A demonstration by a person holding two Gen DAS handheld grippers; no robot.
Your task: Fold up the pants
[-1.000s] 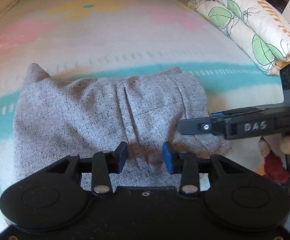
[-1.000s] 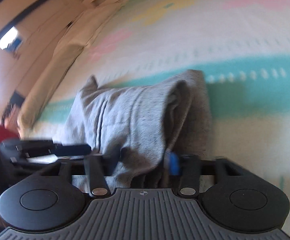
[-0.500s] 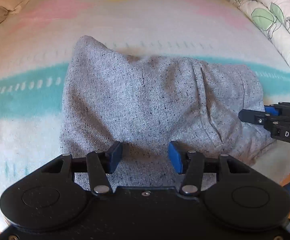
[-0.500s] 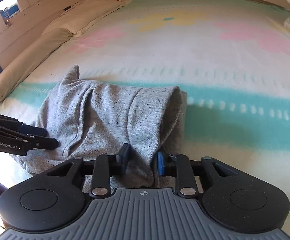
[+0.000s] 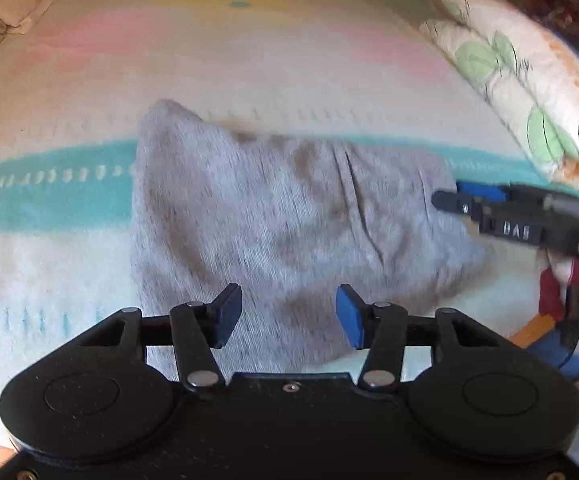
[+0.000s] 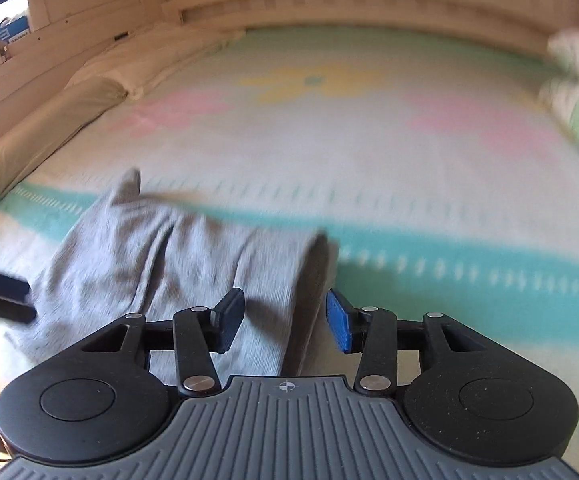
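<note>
Since a sec ago both grippers have let go of the cloth and lifted back; the R one had a fold pinched, now nothing's between its pads. Big pastel woven bedspread (image 6: 369,168) w/ a teal stripe carries the grey speckled knit pants (image 5: 281,220), folded into a lumpy rectangle across that stripe, one corner peaked up at far left. Left gripper (image 5: 288,316) sits wide and empty over the near edge; right gripper (image 6: 284,319) is opening over the rolled R end, blue pads clear.
</note>
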